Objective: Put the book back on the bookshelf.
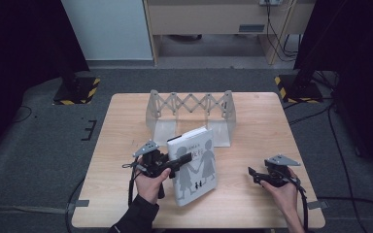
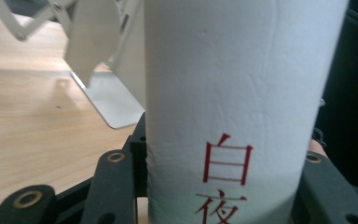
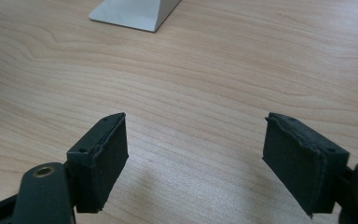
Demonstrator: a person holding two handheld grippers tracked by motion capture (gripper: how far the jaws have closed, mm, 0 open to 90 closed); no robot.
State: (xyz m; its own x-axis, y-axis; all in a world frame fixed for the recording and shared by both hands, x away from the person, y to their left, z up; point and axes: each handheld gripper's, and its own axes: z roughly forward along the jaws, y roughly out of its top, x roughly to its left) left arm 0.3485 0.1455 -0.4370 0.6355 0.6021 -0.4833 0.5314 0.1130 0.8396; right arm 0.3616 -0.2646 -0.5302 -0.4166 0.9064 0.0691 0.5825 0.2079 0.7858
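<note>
Left gripper [image 1: 182, 159], centre-left of the high view, pinched the white book [image 1: 194, 165] by its spine, book tilted up off the tabletop [image 1: 126, 126] at frame centre. Right gripper [image 3: 196, 158], lower right in the high view, had its jaws spread wide over bare wood, nothing between them. Grey expanding book rack [image 1: 190, 114] stood behind the book, upper centre.

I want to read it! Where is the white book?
In the high view the white book is near the table's middle, gripped at its spine by the left gripper, just in front of the folding book rack.
</note>
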